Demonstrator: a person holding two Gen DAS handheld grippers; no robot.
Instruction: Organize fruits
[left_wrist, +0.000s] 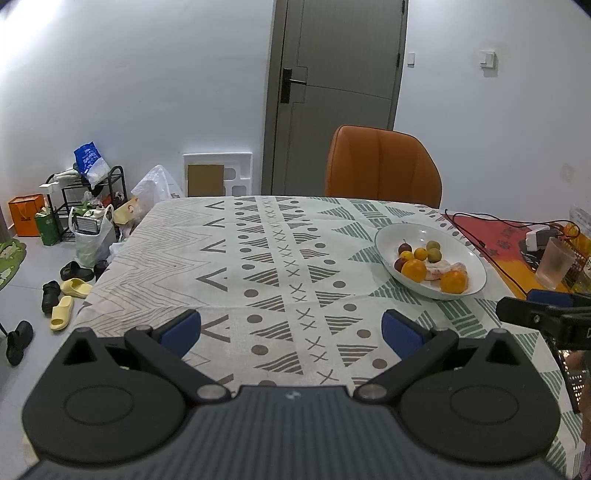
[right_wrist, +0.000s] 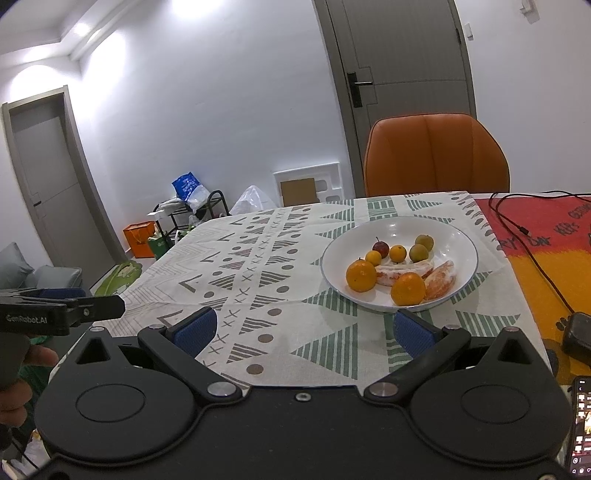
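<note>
We see the fruits all inside the white bowl (right_wrist: 458, 236) on the table (right_wrist: 280, 266): two oranges (right_wrist: 361, 275), peeled segments (right_wrist: 439, 282), small yellow, green and red fruits (right_wrist: 398, 253) behind. No fruit lies on the cloth.

Left gripper (left_wrist: 291, 328): jaws spread wide, nothing held, hovering over bare cloth, well apart from the bowl. Right gripper (right_wrist: 304, 328): jaws likewise spread, empty, just short of the bowl's near rim.

Our judgement: this fits either fruits already gathered, or a bowl awaiting sorting out. We cannot settle which. Any pick would call for the right gripper, being nearer; round oranges may roll against the segments.
</note>
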